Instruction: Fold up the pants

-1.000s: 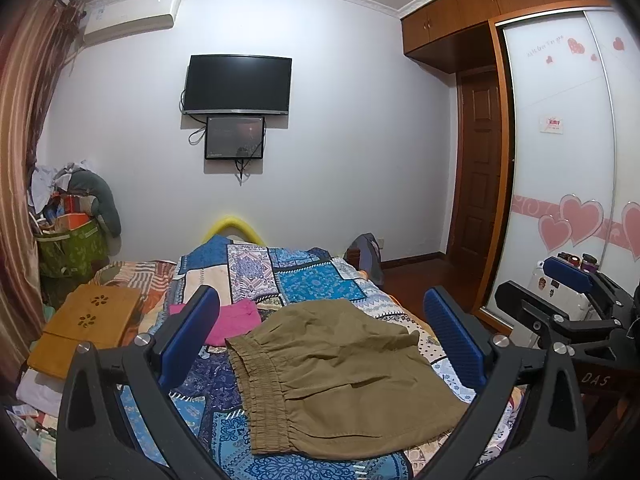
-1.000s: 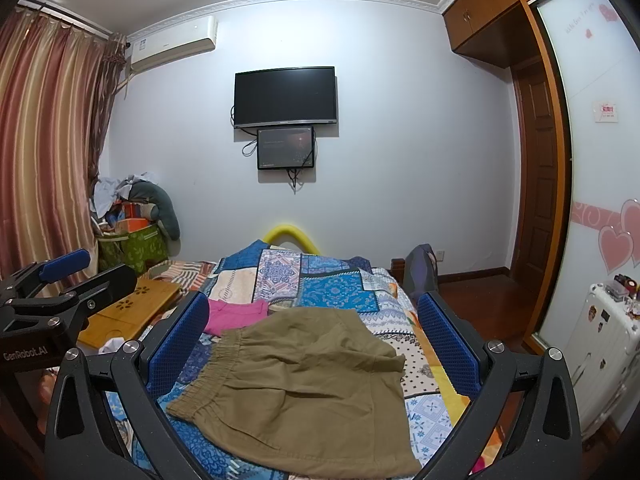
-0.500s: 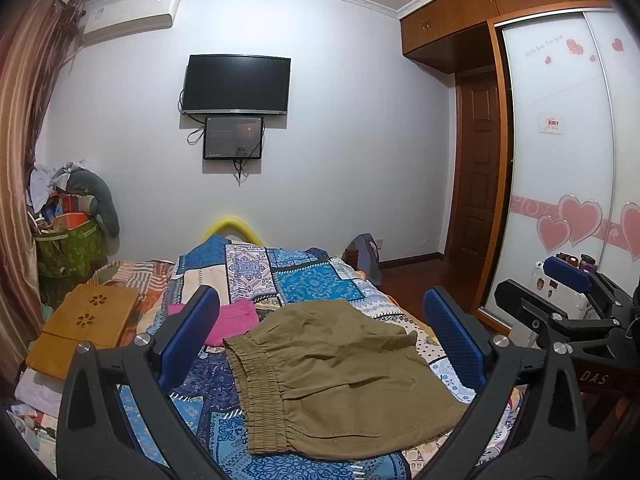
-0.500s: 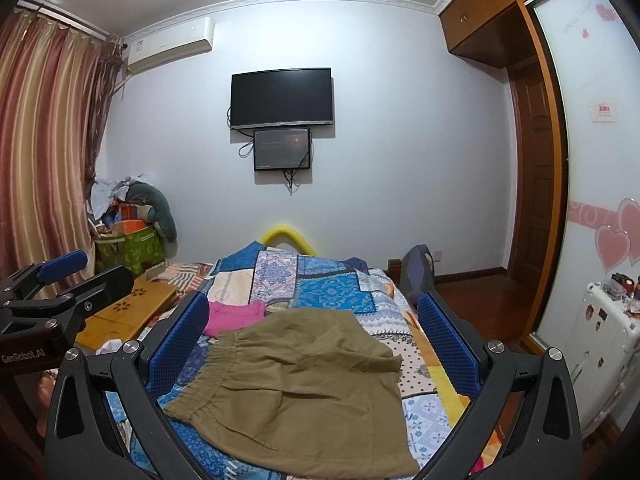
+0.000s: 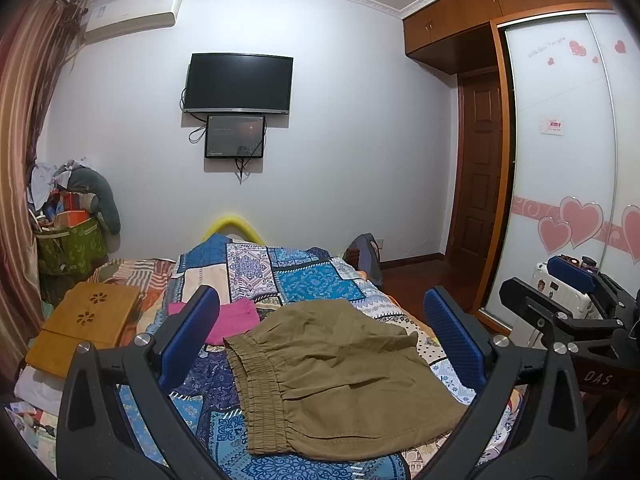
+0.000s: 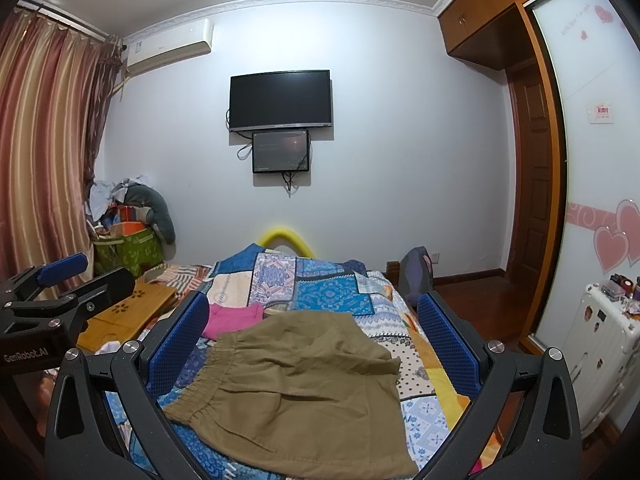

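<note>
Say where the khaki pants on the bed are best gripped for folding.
Probably the elastic waistband, from the near left: the pants lie flat, and that thick gathered edge faces the open left claw.

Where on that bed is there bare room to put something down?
The patchwork quilt lies bare beyond the khaki pants, up toward the yellow headboard, and in a strip along the pants' right edge. The left side is crowded: pink cloth, wooden tray, green bag.
</note>
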Tool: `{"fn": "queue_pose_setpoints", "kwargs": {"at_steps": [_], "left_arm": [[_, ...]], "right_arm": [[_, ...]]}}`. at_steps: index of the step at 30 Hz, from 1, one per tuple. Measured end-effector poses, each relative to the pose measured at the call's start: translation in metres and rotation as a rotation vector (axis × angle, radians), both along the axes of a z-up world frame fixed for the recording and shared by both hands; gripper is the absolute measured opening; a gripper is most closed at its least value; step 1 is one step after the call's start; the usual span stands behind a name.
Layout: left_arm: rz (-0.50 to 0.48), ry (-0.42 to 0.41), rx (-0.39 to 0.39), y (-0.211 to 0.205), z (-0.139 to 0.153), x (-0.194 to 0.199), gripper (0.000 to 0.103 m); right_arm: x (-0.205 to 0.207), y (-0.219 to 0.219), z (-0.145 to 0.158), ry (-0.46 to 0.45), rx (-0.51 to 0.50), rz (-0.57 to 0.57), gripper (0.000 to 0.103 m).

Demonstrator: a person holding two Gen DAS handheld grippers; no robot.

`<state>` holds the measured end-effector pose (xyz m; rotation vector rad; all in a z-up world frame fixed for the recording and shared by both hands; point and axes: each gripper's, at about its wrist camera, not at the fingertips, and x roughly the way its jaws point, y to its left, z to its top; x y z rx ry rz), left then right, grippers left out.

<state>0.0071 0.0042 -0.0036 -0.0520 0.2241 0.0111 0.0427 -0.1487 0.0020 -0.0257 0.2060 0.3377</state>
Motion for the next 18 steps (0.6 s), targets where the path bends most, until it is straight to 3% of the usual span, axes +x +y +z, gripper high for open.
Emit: {"fn": "queue_pose_setpoints", "kwargs": {"at_steps": [18], "left_arm": [[0.011,-0.003,-0.002,-0.0013,-0.0022,0.0004,0.103]], "right_arm": [[-0.0008,-0.0006,0.0018,0.001,-0.003,-0.001,0.103]]}}
